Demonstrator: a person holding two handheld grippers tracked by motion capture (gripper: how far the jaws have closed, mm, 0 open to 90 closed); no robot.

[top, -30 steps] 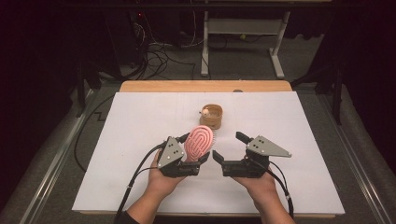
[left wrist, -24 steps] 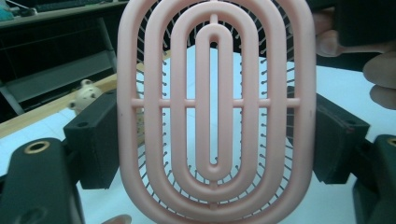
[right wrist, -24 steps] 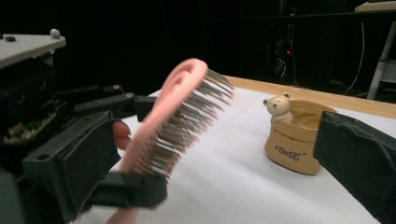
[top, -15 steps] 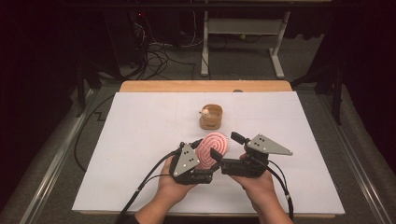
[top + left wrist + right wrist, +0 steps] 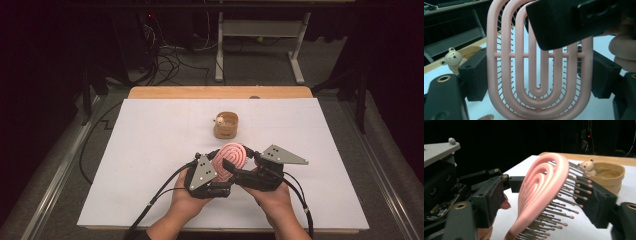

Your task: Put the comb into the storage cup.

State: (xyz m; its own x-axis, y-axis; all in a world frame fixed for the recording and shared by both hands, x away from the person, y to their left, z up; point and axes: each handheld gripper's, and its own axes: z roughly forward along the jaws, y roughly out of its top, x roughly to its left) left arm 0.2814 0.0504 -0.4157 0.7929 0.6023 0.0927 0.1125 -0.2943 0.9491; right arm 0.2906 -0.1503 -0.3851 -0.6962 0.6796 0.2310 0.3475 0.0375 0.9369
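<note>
While the pink vented hairbrush was pinched at its edges by the left gripper above the white table, the right gripper was closing around it, bristles against one pad, near a wooden bear bowl.

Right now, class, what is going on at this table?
A person holds a gripper in each hand. The left gripper clamps a pink hairbrush by its edges, above the white table. The right gripper has just been closing around the brush head, its jaws on either side of it. A small wooden bowl with a bear figure sits behind.
</note>
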